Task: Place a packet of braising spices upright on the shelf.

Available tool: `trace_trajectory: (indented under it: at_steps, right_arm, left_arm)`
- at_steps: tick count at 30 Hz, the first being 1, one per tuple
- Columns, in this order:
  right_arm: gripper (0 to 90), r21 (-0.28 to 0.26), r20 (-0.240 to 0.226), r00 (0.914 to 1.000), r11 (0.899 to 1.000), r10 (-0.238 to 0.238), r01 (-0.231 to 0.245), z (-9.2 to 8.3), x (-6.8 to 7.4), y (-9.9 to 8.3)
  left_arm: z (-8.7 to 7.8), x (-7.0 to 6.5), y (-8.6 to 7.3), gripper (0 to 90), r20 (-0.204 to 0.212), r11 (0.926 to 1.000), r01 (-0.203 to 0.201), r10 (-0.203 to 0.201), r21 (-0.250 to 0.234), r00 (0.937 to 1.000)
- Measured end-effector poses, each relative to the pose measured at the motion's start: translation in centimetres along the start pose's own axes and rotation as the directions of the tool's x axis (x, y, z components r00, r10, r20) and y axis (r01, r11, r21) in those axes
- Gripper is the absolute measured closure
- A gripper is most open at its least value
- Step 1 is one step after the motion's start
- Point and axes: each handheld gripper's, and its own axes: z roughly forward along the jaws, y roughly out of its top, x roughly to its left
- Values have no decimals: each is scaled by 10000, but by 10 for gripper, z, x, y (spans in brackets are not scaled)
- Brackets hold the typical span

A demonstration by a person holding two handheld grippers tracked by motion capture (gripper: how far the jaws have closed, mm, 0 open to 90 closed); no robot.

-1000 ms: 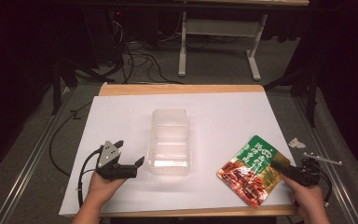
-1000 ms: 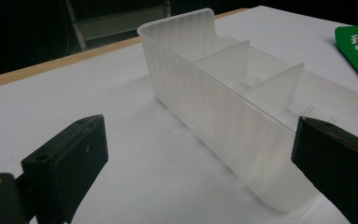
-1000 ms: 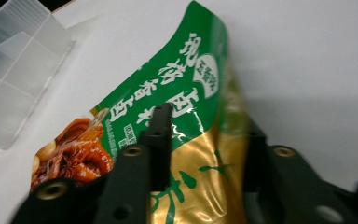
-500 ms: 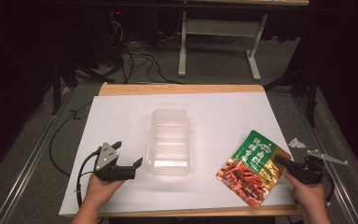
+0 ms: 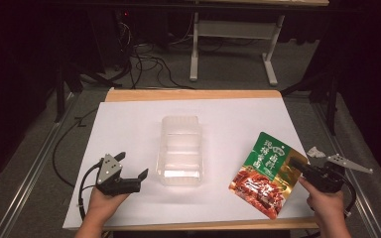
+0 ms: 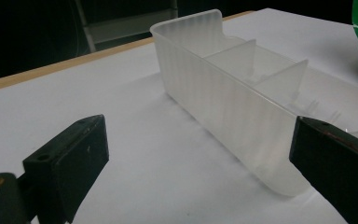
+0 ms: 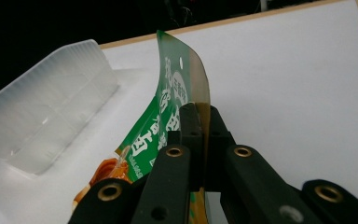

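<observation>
So the count: one clear plastic container (image 5: 180,150) with three compartments mid-table, one green snack pouch (image 5: 267,173) toward the table's right edge, one crumpled white scrap (image 5: 316,151) at that edge, and two grippers, left (image 5: 129,178) and right (image 5: 297,166).

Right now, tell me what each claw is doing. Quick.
Left claw: open, holding nothing, beside the clear plastic tray.
Right claw: closed on the edge of the green snack packet.
</observation>
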Motion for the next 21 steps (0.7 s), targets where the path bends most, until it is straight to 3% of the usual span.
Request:
trace_trajectory:
  at_steps: [10, 21]
  right_arm:
    - [900, -765, -401, 9978, 9958, -536, 504, -4, 16, 15]
    - [900, -1648, -642, 9899, 9797, -1262, 1142, -17, 37, 28]
  left_arm:
    - [-5, 2, -3, 51, -138, 10000, 41, -41, 24, 9999]
    - [-6, 2, -3, 51, -178, 10000, 39, -39, -40, 9998]
